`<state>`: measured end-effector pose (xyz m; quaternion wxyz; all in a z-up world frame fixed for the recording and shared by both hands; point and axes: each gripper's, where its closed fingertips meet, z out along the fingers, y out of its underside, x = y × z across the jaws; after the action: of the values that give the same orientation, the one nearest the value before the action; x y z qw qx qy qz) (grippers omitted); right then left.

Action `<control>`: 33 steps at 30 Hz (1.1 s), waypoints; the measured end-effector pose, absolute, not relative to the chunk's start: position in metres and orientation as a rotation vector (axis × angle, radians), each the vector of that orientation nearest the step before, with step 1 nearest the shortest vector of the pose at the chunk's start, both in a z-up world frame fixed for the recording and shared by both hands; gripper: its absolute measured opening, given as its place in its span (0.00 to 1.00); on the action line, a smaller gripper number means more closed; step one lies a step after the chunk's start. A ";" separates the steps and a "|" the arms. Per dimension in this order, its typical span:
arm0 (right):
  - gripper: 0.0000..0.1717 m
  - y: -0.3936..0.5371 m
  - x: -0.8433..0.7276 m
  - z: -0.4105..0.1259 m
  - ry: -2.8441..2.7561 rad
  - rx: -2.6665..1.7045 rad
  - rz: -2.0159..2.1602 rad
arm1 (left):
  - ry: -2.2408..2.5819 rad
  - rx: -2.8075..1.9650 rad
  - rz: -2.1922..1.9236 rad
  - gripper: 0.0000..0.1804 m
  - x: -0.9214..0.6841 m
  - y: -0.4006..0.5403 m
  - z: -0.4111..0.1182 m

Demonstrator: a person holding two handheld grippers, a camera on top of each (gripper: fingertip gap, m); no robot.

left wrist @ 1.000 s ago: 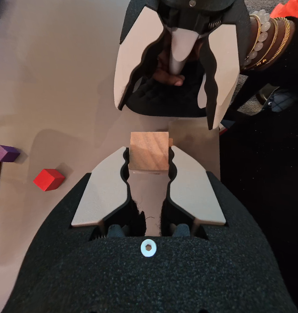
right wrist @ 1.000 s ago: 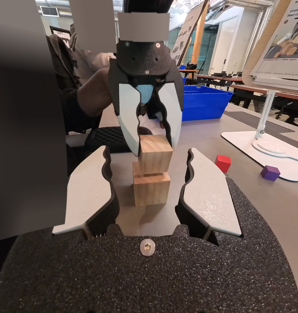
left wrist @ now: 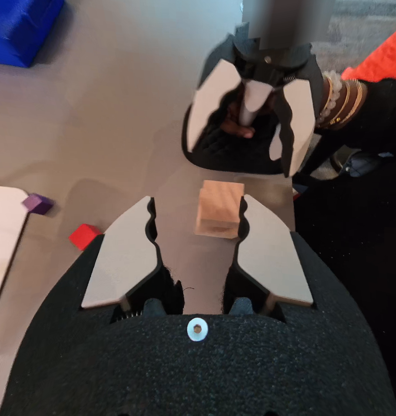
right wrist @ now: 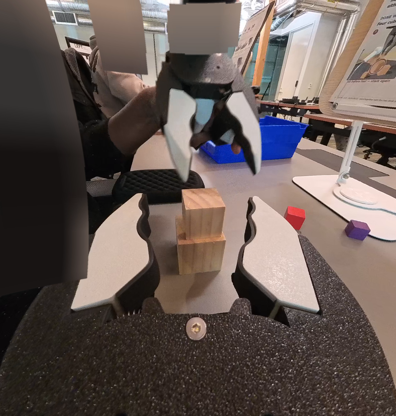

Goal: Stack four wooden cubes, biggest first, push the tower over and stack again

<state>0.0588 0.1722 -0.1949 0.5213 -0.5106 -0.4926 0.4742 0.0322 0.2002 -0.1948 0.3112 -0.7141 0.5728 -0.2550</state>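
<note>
black tool point(left wrist: 197, 216); grey fingers point(left wrist: 125, 254)

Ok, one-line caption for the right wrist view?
Open right tool flanks two stacked wooden cubes; open left tool hovers above.

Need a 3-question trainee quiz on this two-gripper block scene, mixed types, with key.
1. True or false: the left gripper grips the top wood block.
2. How many wood blocks are in the stack: A one, B two, C three?
3. Fill in: beside the red cube lies a ___ cube.

Key: 1 false, it hangs open above the stack, touching nothing. 2 B; the lower block carries the top one, set slightly askew. 3 purple.
</note>
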 end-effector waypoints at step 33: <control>0.48 0.170 0.059 -0.193 -1.183 -1.202 1.137 | 0.977 -2.382 -0.361 0.16 -0.020 0.340 -0.290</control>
<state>0.0594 0.1701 -0.1935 0.5259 -0.5028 -0.4947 0.4753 -0.0197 0.3396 -0.2905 0.2675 -0.8828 0.3623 -0.1339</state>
